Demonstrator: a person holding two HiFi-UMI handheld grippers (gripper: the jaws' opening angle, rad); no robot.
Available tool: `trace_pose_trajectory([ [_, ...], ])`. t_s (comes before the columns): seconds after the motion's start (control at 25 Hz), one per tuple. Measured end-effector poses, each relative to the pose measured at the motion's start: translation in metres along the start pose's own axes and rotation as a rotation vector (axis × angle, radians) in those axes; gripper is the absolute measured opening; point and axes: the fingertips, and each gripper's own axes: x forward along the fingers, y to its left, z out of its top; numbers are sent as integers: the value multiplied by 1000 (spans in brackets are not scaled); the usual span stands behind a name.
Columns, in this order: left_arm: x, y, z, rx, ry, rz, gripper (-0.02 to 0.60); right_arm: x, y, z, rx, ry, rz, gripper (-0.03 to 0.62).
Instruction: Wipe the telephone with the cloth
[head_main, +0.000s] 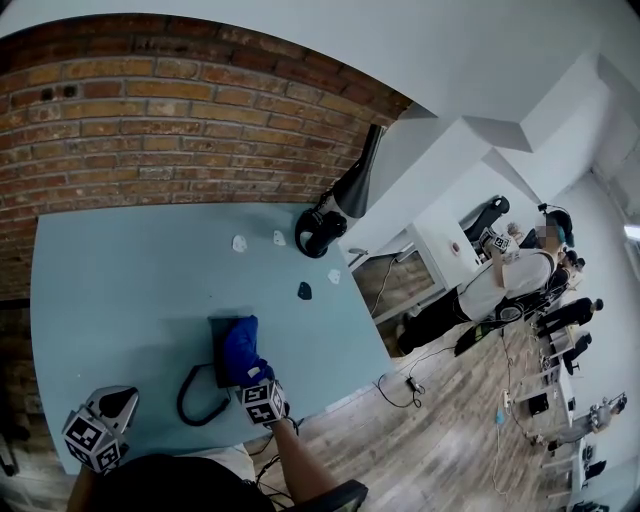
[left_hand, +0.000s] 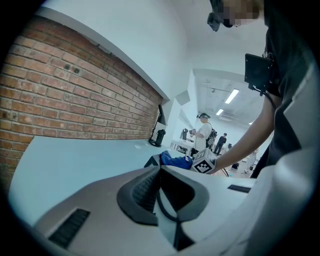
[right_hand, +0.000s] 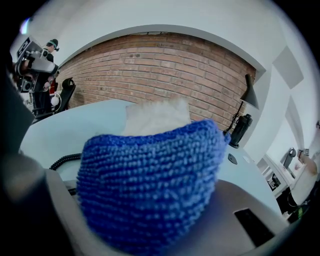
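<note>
A person's right claw (head_main: 250, 375) is clamped on a blue cloth (head_main: 240, 345) and presses it onto the dark telephone (head_main: 218, 332), which sits near the front edge of the pale blue surface (head_main: 130, 290). The telephone lies at 12 o'clock from that claw and directly beneath the wad of cloth. Its long side appears to run from 12 to 6 in the head view, so a wipe along it would likely go straight away from the person. The left claw (head_main: 118, 402) hovers at about 8 o'clock from the telephone and well apart from it. Its ribbed black pads are drawn together with nothing between them, which makes the right arm much the nearer. The cloth is a soft, nubby knit bunched into a rounded pad. In the right gripper view a white fluffy patch shows just above it, and whether that is the cloth's other face cannot be told. The telephone looks like hard, smooth, boxy plastic, and its springy coiled cord (head_main: 190, 405) loops out at 7 o'clock. A black lamp (head_main: 330, 222) stands at the far edge, at 1 o'clock from the telephone, below a rough brick wall (head_main: 180, 120).
</note>
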Motion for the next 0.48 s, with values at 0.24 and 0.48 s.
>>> trace_pose_trajectory([
  [0.24,-1,-2,-2,12,-7,-1,20,-6,12,-12,7,14,8,54],
  [0.48,-2,0,-5,9,-11,7,20,-13,21,-25,35,31,13,54],
])
